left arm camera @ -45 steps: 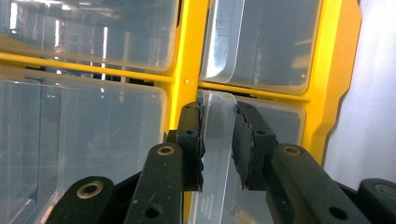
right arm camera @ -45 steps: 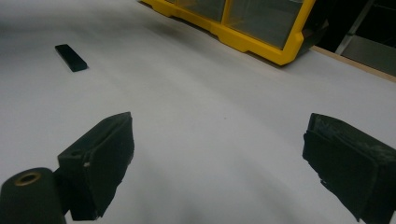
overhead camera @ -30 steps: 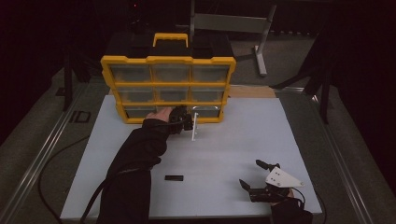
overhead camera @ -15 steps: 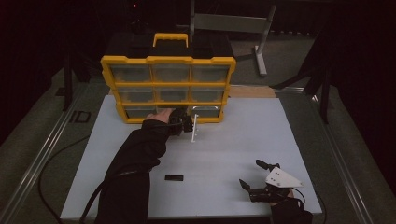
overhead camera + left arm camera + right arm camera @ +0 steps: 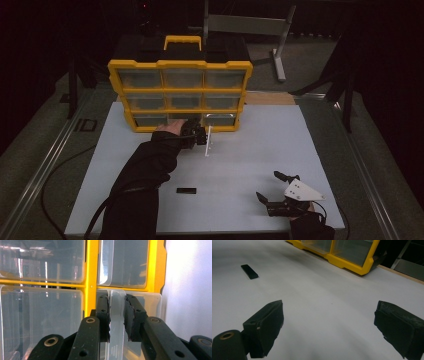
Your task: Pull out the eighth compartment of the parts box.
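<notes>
While the big white worktop (image 5: 260, 150) fills mid frame, a yellow drawer box (image 5: 180, 95) stands at its top, left of center. Bottom-right clear drawer (image 5: 219, 120) is pulled out a bit. Left tongs (image 5: 202, 136) pinch its clear handle tab (image 5: 117, 315), frame center. Right tongs (image 5: 280, 192) rest lower right, wide open w/ nothing inside. Small black strip (image 5: 186, 191) lies bottom center.

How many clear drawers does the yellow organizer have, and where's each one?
9, in three rows of three across the yellow organizer: top row, middle row, bottom row. The bottom-right drawer is the one the left gripper is clamped on, by its handle.
</notes>
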Tool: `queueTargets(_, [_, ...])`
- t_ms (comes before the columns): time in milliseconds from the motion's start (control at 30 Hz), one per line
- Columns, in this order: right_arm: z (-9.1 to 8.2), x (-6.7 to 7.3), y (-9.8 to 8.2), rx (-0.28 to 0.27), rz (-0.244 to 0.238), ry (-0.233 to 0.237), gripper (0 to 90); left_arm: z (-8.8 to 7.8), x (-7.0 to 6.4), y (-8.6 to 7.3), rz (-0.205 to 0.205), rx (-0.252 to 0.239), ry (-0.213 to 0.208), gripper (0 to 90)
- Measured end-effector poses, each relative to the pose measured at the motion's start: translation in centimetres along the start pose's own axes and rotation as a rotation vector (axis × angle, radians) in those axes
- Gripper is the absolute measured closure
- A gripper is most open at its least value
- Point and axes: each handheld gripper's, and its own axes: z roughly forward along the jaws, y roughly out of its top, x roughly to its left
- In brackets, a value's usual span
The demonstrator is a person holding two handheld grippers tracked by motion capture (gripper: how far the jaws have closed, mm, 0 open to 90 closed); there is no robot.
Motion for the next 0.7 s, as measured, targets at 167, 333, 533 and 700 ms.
queueTargets(167, [0.0,0.1,0.0,0.001,0.001,-0.002,8.9,-0.4,-0.2,0.0,0.003,0.0,-0.002,75.4])
queueTargets(333, [0.1,0.1,0.0,0.005,-0.001,-0.004,8.9,-0.8,-0.3,0.0,0.006,0.0,-0.007,75.4])
queueTargets(533, [0.1,0.0,0.0,0.001,-0.004,-0.006,8.9,-1.2,-0.5,0.2,0.009,-0.004,-0.003,75.4])
queueTargets(700, [0.1,0.1,0.1,0.002,-0.005,-0.005,8.9,-1.6,-0.7,0.3,0.008,-0.01,0.001,75.5])
